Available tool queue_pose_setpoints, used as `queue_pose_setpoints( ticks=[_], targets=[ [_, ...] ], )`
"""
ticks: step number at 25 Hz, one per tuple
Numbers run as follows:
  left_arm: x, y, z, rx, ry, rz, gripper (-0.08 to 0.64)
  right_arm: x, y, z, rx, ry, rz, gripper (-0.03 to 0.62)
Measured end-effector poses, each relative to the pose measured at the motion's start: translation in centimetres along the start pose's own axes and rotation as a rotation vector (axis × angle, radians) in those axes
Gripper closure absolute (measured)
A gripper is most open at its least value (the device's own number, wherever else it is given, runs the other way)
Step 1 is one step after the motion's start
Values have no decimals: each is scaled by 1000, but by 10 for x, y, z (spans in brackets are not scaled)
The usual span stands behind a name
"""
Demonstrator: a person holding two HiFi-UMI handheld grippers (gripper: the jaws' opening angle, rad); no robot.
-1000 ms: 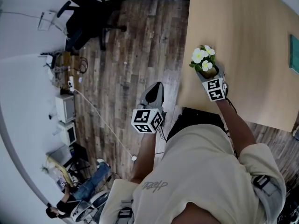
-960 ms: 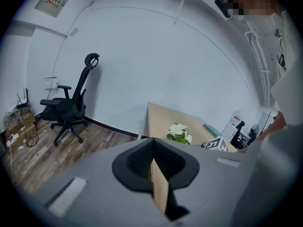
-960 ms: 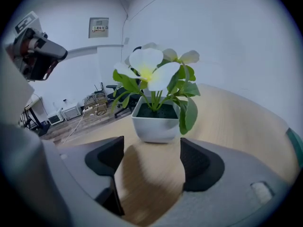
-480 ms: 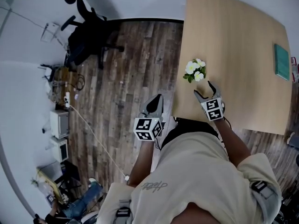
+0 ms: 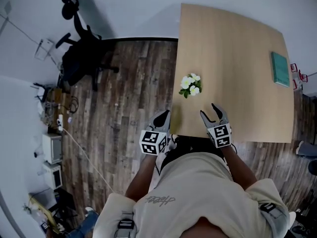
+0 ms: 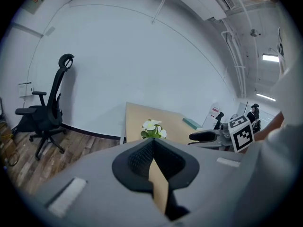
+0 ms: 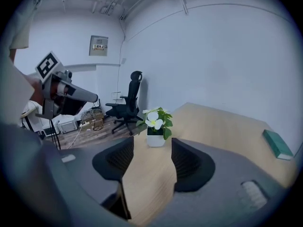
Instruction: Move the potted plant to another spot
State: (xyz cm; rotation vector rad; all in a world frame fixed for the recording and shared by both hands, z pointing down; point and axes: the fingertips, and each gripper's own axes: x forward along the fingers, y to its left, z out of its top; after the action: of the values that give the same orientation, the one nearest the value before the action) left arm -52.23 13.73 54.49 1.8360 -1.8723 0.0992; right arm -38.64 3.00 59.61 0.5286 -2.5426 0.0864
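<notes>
The potted plant (image 5: 190,85), white flowers in a small white pot (image 7: 155,139), stands alone on the wooden table (image 5: 237,48) near its left edge. My right gripper (image 5: 210,112) hovers over the table's near edge, short of the plant and apart from it. Its jaws are open with only bare tabletop between them (image 7: 151,151), and they have just been closing somewhat. My left gripper (image 5: 163,117) hangs off the table's near left corner, over the floor, jaws shut and empty (image 6: 152,142). Past its tips shows the plant (image 6: 153,128).
A green book (image 5: 279,68) lies at the table's far right. A black office chair (image 5: 79,58) stands on the wood floor to the left. Boxes and cables (image 5: 52,143) line the left wall. The person's torso fills the bottom of the head view.
A second ago the right gripper was at the pot. It has drawn back toward the person and up, leaving the plant standing on the table. The left gripper shifted slightly.
</notes>
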Motion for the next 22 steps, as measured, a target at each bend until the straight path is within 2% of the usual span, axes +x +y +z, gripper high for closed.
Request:
queue_pose_setpoints(
  ticks=[3,7,10,15,22],
  targets=[
    [5,-13,6,13,-11,-16,543,-14,-1,10,-4,-31,7,393],
    [4,-25,17,25,-33,3,543,-24,-2,18,-14,-68,51,526],
    [3,-28,25,25,-40,30,543,-27,-3,29,-25,-91,93,589],
    [1,-40,45,35,-68,67,543,-36,-3,48,-61,-137,191,590],
    [-1,-68,88,111,-129,101,543,-63,-20,89,-38,-239,254,591]
  ],
)
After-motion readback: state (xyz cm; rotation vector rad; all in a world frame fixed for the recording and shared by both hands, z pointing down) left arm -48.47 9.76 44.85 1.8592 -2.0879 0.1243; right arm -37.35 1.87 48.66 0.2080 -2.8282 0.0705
